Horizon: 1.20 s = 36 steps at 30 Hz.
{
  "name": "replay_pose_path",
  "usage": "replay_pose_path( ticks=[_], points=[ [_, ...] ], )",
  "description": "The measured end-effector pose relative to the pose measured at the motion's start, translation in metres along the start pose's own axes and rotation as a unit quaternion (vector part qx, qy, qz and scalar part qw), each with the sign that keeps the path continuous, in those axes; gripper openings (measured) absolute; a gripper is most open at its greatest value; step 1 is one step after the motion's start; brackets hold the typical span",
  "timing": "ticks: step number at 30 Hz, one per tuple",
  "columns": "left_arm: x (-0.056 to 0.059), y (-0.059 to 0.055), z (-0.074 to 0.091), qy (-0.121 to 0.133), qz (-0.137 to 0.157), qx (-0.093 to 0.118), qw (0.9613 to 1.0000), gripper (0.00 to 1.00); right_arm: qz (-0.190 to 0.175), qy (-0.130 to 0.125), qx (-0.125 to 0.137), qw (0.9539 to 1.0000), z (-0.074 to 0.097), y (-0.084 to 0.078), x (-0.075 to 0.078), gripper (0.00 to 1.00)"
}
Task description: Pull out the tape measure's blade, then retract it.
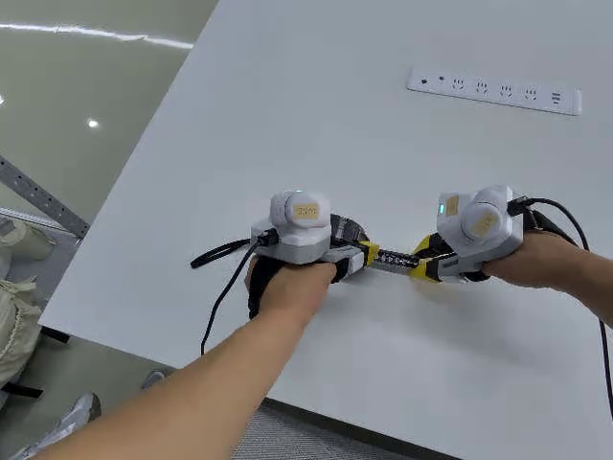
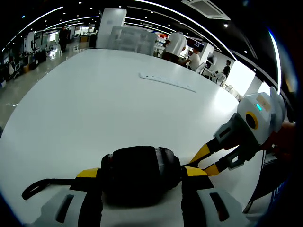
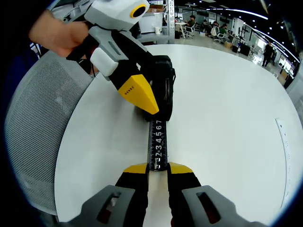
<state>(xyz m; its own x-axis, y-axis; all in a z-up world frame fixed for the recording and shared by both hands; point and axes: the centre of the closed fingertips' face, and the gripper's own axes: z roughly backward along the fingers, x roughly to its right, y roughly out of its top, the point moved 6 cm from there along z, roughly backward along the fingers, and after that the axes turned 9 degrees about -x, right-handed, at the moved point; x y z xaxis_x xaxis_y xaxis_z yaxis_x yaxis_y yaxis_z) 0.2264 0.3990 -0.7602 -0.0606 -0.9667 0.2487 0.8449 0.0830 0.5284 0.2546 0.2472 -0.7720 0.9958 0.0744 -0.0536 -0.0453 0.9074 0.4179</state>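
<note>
- Person's forearm (image 1: 182, 402) up front, leading to the left gripper (image 2: 142, 172), its jaws clamped around the black tape measure (image 3: 164, 75) on the white table (image 1: 335, 115).
- Right gripper (image 3: 157, 167) pinches the blade (image 3: 157, 142) tip, with a short stretch showing between the two.
- Power strip (image 1: 493, 89) lies well apart.

We are in a large open-plan office: our broad white table (image 1: 287, 96) carries a power strip (image 1: 493, 89), people (image 2: 177, 43) gather at desks across the floor, long light strips (image 2: 42, 19) run along the dark ceiling, and a mesh chair (image 3: 42, 118) stands beside us.
</note>
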Motion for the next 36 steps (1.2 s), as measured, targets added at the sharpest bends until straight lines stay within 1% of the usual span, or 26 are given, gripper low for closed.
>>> replay_pose_path(
  ticks=[5, 9, 10, 23, 29, 36],
  points=[
    [-0.0002, -0.0001, 0.0004, 0.008, -0.002, -0.001, 1.0000, 0.62, 0.001, 0.000, 0.000, 1.0000, -0.0001, 0.0005, -0.0001, 0.11],
    [0.0006, -0.0007, 0.0006, 0.013, -0.009, 0.001, 0.9999, 0.61, 0.004, -0.001, 0.000, 1.0000, -0.0004, 0.0010, -0.0001, 0.11],
    [0.0004, -0.0006, 0.0008, 0.012, -0.014, 0.001, 0.9998, 0.61, 0.005, -0.001, 0.000, 1.0000, -0.0005, 0.0010, 0.0000, 0.11],
    [-0.0010, -0.0008, 0.0021, 0.008, -0.023, 0.006, 0.9997, 0.58, 0.005, -0.001, 0.007, 1.0000, -0.0022, 0.0027, 0.0001, 0.11],
    [-0.0012, -0.0012, 0.0023, 0.004, -0.023, 0.009, 0.9997, 0.58, 0.004, -0.001, 0.009, 1.0000, -0.0028, 0.0047, -0.0002, 0.11],
    [-0.0022, -0.0012, 0.0023, -0.003, -0.017, 0.011, 0.9998, 0.58, 0.001, 0.000, 0.014, 0.9999, -0.0051, 0.0087, -0.0001, 0.11]
  ],
)
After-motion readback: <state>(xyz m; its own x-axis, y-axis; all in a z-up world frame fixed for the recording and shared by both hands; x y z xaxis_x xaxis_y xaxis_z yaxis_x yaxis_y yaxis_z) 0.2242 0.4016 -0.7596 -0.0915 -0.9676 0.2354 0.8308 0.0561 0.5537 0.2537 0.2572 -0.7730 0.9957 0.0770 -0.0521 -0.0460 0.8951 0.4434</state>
